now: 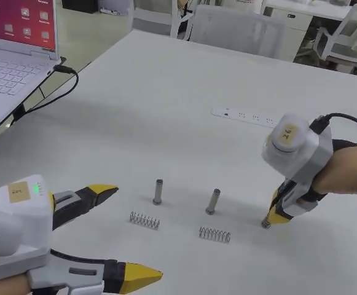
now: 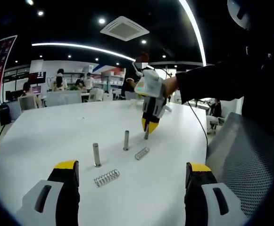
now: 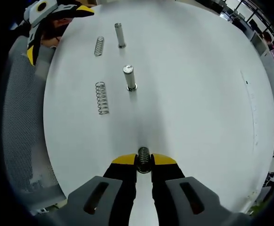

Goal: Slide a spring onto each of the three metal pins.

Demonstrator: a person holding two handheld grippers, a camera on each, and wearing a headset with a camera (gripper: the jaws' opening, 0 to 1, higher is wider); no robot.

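Note:
Two metal pins stand upright on the white table (image 1: 166, 110): a left pin (image 1: 158, 192) (image 2: 96, 154) (image 3: 120, 35) and a middle pin (image 1: 213, 201) (image 2: 126, 140) (image 3: 129, 77). In front of each lies a loose spring, one on the left (image 1: 144, 220) (image 2: 106, 177) (image 3: 99, 45) and one in the middle (image 1: 215, 234) (image 2: 142, 153) (image 3: 101, 98). My right gripper (image 1: 275, 216) (image 2: 150, 127) (image 3: 144, 162) points down at the table, shut on a third spring (image 3: 144, 159) (image 1: 266, 223); I cannot tell whether a pin is inside it. My left gripper (image 1: 126, 233) (image 2: 133, 181) hovers open, short of the left spring.
A laptop (image 1: 12, 55) with a black cable (image 1: 61, 92) sits at the far left edge. A white power strip (image 1: 243, 115) lies behind the pins. Chairs (image 1: 239, 31) and desks stand beyond the table's far edge.

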